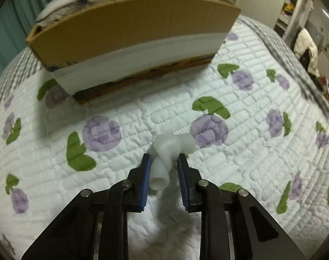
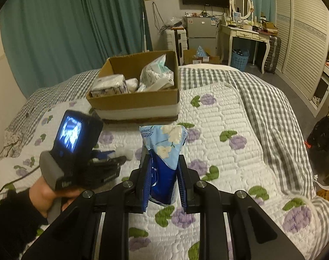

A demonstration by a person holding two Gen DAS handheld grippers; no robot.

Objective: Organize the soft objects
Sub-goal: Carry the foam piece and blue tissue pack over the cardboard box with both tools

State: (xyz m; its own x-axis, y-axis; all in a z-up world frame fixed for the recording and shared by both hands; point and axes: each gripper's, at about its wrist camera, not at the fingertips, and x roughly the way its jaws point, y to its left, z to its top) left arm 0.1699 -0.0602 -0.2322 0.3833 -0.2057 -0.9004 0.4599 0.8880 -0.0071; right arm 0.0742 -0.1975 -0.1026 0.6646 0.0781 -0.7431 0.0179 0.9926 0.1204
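Pinching a blue tissue pack (image 2: 164,151), the right tongs (image 2: 164,169) hung before the cardboard box (image 2: 134,101); left tongs (image 1: 163,162) clamped a white knotted tube (image 1: 166,151) nearer than it.

The cardboard box (image 1: 129,41) hides its contents in the left wrist view; shelves (image 1: 294,10) blurred.

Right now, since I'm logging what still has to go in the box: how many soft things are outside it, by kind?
Blue floral tissue pack: 1, held in the right tool
White knotted tube: 1, held in the left tool
Total: 2
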